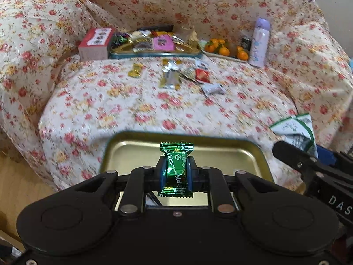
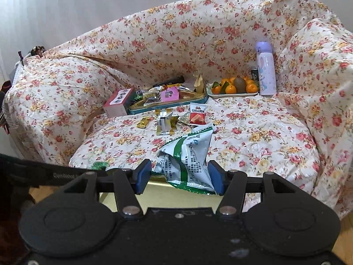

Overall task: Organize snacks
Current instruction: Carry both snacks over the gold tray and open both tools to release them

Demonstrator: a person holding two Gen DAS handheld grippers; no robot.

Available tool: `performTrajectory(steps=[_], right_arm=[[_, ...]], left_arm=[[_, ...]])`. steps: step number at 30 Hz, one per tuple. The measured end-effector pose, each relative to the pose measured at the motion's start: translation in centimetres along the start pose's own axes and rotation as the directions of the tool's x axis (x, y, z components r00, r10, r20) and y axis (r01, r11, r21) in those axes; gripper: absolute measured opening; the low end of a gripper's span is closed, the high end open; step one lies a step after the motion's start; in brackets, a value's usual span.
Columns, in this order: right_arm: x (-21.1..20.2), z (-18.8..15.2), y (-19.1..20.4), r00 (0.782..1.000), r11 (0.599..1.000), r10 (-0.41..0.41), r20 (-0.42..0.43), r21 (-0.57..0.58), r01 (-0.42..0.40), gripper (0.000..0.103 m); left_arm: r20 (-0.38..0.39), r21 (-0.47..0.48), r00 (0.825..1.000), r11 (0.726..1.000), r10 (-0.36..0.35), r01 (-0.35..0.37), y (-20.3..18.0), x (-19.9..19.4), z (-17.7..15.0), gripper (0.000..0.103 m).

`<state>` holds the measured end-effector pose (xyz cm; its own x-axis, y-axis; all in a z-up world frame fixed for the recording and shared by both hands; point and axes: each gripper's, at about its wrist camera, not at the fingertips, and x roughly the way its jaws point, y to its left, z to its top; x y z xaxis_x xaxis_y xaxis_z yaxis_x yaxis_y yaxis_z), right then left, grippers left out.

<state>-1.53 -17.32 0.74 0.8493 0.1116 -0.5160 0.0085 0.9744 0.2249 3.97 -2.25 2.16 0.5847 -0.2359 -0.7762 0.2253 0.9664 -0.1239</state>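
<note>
Snacks in transit: a green candy (image 1: 176, 167) clamped in the left gripper (image 1: 176, 172) jaws and a bag (image 2: 187, 161) between the right gripper's (image 2: 179, 176), both above a gold tray (image 1: 132, 152), likely for sorting.

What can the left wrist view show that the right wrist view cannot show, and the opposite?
Only the left wrist view shows the left claw shut on a green candy. Only the right wrist view shows a kiwi among the oranges. Both show the white-green packet in the right claw and the purple bottle.
</note>
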Motion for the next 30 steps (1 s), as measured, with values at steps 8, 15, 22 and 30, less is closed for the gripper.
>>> performTrajectory(steps=[8,15,22,30], right_arm=[[-2.1,-1.4,-0.5,1.0,1.0,-0.009,-0.008,0.006,0.009,0.059],[-1.4,-2.2,-0.8,0.998,1.0,-0.024,-0.056,0.017,0.025,0.059],[-0.4,-3.1,-0.8,0.991,0.999,-0.052,-0.125,-0.005,0.052,0.059],[0.2,-3.8,-0.5,0.984,0.997,-0.061,-0.167,-0.049,0.054,0.059]], left_arm=[[-0.079,-0.015,0.997,1.0,-0.014,0.013,-1.3,0.6,-3.1,0.024],[-0.118,-0.023,0.993,1.0,0.017,-0.02,-1.1,1.6,-4.1,0.024],[-0.137,-0.027,0.989,0.998,0.052,-0.056,-0.8,2.2,-4.5,0.024],[-0.146,-0.015,0.985,0.995,0.095,-0.098,-0.8,2.7,-4.7,0.024]])
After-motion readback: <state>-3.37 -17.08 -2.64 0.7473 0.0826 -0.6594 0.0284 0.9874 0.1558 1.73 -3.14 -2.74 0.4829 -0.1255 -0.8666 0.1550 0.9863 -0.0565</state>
